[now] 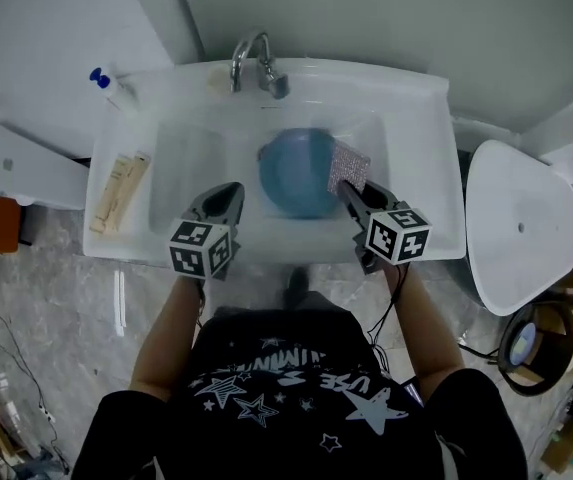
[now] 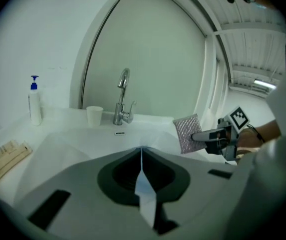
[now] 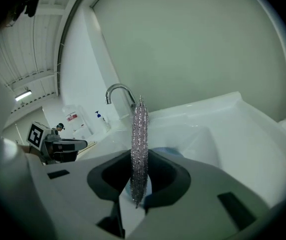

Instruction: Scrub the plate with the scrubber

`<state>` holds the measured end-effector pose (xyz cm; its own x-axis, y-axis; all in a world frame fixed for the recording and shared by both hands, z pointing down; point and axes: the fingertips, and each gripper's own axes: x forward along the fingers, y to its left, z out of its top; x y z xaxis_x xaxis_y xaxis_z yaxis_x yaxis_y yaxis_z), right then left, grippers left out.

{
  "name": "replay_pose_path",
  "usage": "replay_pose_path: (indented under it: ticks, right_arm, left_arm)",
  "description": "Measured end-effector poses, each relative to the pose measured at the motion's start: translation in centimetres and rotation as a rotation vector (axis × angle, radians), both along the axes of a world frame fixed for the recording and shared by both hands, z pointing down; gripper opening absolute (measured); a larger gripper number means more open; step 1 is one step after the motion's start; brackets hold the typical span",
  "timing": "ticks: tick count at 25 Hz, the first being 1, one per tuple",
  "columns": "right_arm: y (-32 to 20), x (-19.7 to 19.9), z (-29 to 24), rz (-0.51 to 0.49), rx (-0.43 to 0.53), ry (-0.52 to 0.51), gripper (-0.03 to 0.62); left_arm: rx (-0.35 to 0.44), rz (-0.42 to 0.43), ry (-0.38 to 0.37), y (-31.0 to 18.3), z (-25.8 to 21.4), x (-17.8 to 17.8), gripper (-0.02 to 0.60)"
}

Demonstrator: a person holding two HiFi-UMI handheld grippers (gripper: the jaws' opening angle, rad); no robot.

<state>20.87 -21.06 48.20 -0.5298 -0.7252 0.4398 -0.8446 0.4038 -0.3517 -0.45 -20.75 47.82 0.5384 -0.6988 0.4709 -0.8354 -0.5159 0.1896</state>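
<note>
Overhead alone, whole blue plate point(image 1: 299, 173) in sink point(image 1: 191, 168); right tool point(image 1: 347, 188) clamped on scrubber point(image 1: 349, 167), left tool point(image 1: 236, 190) together.

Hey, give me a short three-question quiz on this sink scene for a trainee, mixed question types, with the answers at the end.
1. True or false: the right gripper is shut on the scrubber.
2. Where does the blue plate lie? A) in the sink basin B) on a stove C) on a shelf
3. Fill in: in the left gripper view, a white ___ stands beside the faucet.
Key: 1 true; 2 A; 3 cup.
</note>
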Motion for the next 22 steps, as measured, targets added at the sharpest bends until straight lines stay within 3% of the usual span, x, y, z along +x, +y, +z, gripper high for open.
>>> replay_pose_path:
  ticks: [8, 13, 18, 19, 21, 22]
  right_arm:
    - [-2.3, 0.3, 1.6, -0.048, -0.018, -0.023, 0.083]
    - [-2.9, -0.2, 2.0, -0.071, -0.014, -0.037, 0.083]
    - [-3.2, 0.4, 3.6, -0.089, -0.033, 0.024, 0.083]
    - [-3.3, 0.5, 3.8, -0.088, -0.039, 0.023, 0.083]
    - [-3.6, 0.7, 4.4, -0.089, -0.048, 0.021, 0.083]
    - [-3.7, 0.8, 4.6, -0.09, -0.052, 0.023, 0.083]
  left_arm:
    - [-0.095, -0.051, -0.023, -2.7, 3.9, 2.9, 0.018]
    - [-0.226, -0.069, 0.004, -3.6, 7.4, 3.5, 0.018]
    - [-0.336, -0.1, -0.051, -5.0, 10.8, 3.5, 0.02]
    - [-0.363, -0.111, -0.052, -5.4, 11.6, 3.4, 0.029]
    - [-0.415, -0.136, -0.039, -6.1, 13.0, 3.3, 0.142]
    - [-0.437, -0.149, -0.033, -6.3, 13.7, 3.3, 0.161]
